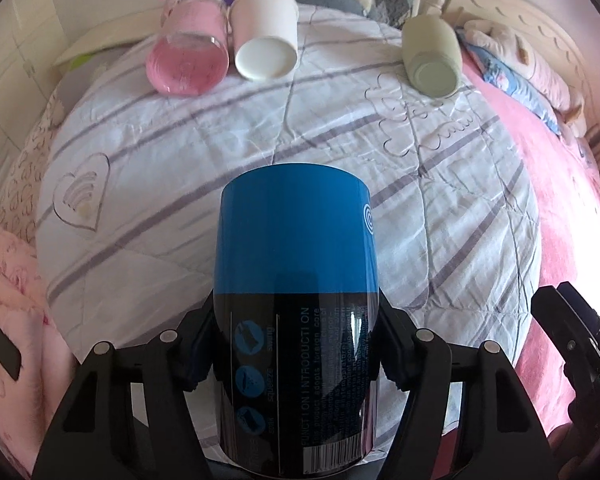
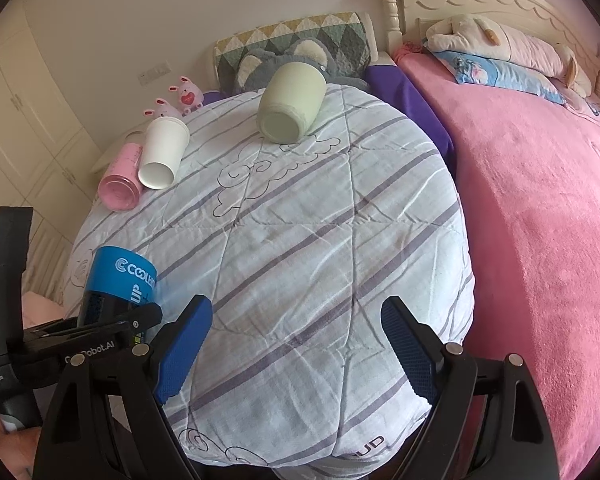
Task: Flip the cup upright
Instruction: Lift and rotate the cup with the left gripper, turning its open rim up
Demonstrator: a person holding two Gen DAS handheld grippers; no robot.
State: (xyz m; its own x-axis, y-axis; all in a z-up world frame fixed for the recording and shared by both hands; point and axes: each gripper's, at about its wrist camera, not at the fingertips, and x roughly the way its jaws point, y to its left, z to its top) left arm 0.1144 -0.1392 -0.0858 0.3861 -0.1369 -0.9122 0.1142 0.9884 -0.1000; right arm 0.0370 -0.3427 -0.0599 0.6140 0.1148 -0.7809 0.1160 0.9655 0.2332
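- Cup (image 1: 298,280) sits clamped between our left tongs (image 1: 296,344), blue end pointing away from them; we judge the flip underway.
- Next we rotate it upright; our right tongs (image 2: 296,356) gape apart, holding nothing.

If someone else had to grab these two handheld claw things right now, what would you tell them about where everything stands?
Left gripper: jaws shut on the blue and black cup, held above the striped quilt; I cannot tell which end is its mouth.
Right gripper: jaws open, holding nothing, over the near part of the quilt.
Lying on their sides at the far end, bases towards the cameras: the pink cup touching the white paper cup, and the green cup apart to the right.
Done: one cup picked up.
Left: set it upright, then probably stand up the other three.
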